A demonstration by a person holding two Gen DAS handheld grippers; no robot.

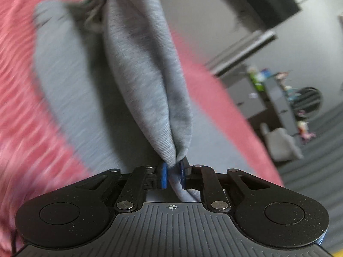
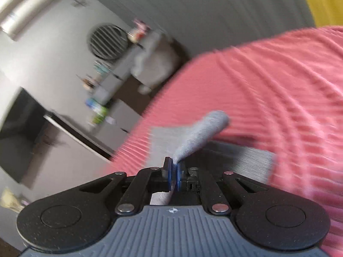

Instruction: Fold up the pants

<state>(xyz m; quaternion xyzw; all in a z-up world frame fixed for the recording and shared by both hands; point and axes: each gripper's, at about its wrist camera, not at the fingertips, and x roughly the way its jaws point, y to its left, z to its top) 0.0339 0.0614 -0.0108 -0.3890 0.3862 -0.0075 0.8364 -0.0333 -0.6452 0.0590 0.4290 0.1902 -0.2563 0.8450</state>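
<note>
Grey pants (image 1: 77, 90) lie on a pink ribbed bedspread (image 1: 19, 98). In the left wrist view a thick fold of the grey fabric rises from the bed, and my left gripper (image 1: 173, 174) is shut on its bunched end between the blue pads (image 1: 164, 175). In the right wrist view my right gripper (image 2: 174, 176) is shut on a thin edge of the grey pants (image 2: 199, 132), which stretches up and to the right as a narrow strip. Flat grey cloth lies under it on the pink bedspread (image 2: 278, 90). Both views are motion-blurred.
Beyond the bed's edge is grey floor (image 2: 214, 10). A dark screen (image 2: 21, 124) on a low cabinet, a shelf with small colourful items (image 1: 278, 90), a round slatted object (image 2: 107, 40) and a pale soft seat (image 1: 280, 145) stand by the wall.
</note>
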